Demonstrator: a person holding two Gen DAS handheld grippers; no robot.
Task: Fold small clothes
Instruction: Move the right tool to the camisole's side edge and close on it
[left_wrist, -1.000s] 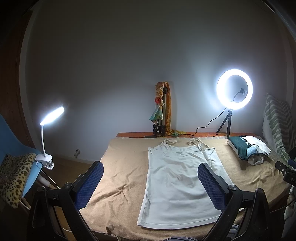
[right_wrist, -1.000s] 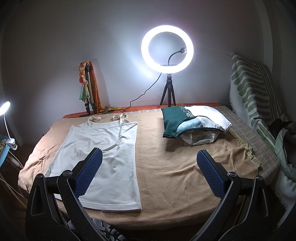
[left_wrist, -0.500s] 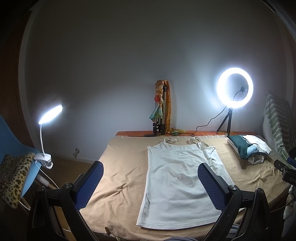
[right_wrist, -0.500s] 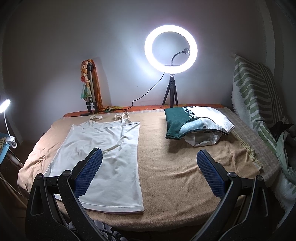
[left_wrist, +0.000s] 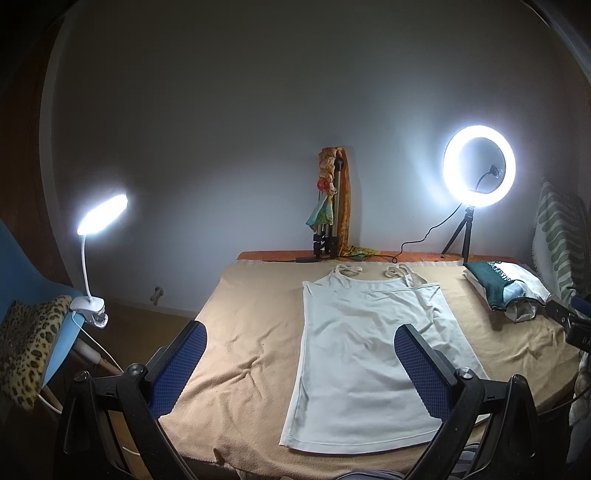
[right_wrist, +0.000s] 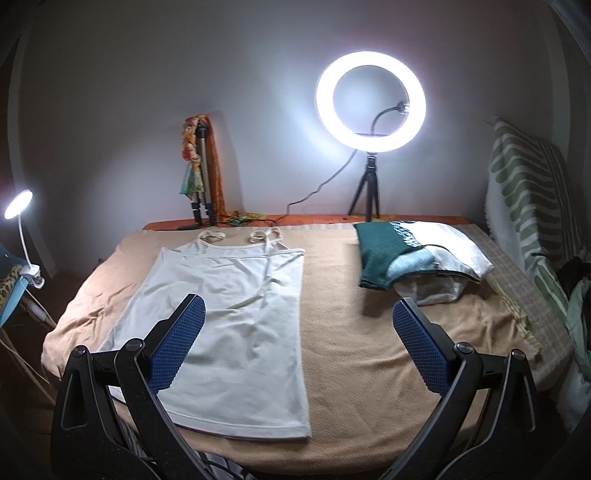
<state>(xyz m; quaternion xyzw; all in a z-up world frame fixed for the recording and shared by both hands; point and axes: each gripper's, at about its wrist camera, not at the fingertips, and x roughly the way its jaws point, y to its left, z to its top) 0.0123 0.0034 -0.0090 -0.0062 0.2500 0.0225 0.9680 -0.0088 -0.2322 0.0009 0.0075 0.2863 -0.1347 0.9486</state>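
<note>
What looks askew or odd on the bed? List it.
Little stands out. The top lies flat, unfolded, but its right strap trails down over the front instead of lying above the neckline. The blanket is rumpled left of it. Both grippers are open and empty.

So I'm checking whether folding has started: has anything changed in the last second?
Barely. Both views drift slightly; the right hand-held gripper and left hand-held gripper stay open, holding nothing. The white camisole still lies flat and unfolded, and the folded pile is unmoved.
</note>
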